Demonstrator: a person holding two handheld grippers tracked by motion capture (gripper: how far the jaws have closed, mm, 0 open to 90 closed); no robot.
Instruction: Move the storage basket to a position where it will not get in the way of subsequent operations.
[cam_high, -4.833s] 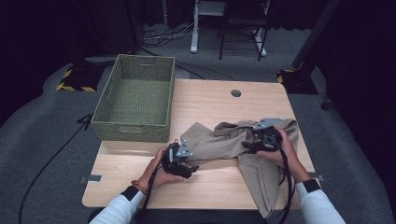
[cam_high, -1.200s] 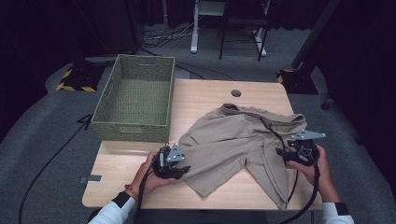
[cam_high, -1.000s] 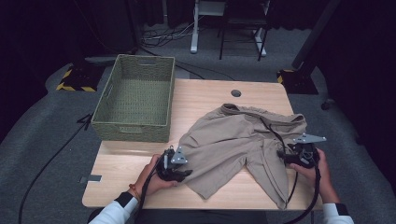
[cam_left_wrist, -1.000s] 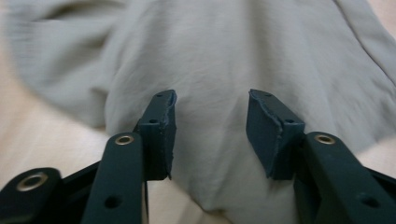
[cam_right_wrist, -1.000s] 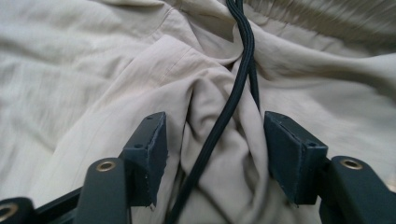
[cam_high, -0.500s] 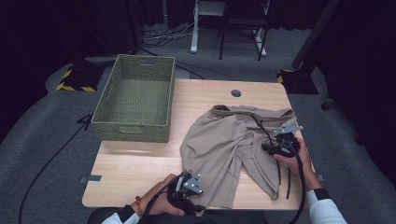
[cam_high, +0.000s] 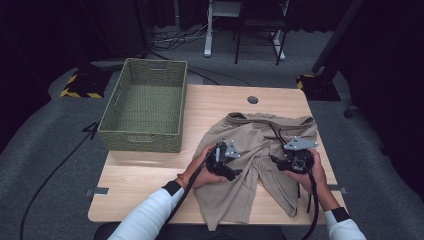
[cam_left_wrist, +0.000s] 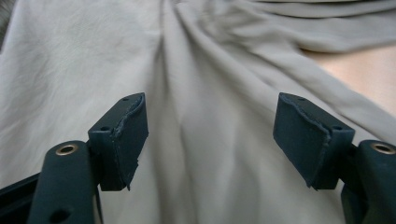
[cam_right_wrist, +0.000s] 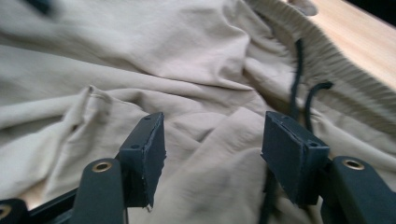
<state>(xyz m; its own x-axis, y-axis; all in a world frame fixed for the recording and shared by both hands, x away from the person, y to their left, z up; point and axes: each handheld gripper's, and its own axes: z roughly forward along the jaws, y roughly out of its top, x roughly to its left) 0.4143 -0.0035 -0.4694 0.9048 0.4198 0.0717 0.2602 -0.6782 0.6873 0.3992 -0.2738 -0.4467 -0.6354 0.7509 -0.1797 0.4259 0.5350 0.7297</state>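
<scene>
The left claw (cam_left_wrist: 212, 140) has just been opening; its jaws stand wide above the shorts (cam_high: 250, 165), with cloth beneath them but not pinched. The right claw (cam_right_wrist: 212, 154) is open too, near the shorts' ribbed waistband (cam_right_wrist: 327, 60) and black cord (cam_right_wrist: 299, 70), probably to smooth them. The soft, wrinkled shorts lie on the wooden table (cam_high: 145, 180), right of the woven basket (cam_high: 145, 107).

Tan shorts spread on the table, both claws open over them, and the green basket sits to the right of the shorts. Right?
Not quite: the basket sits left of the shorts, as the high view shows. The rest holds: the shorts lie on the table, with the left claw and right claw open over them.
</scene>
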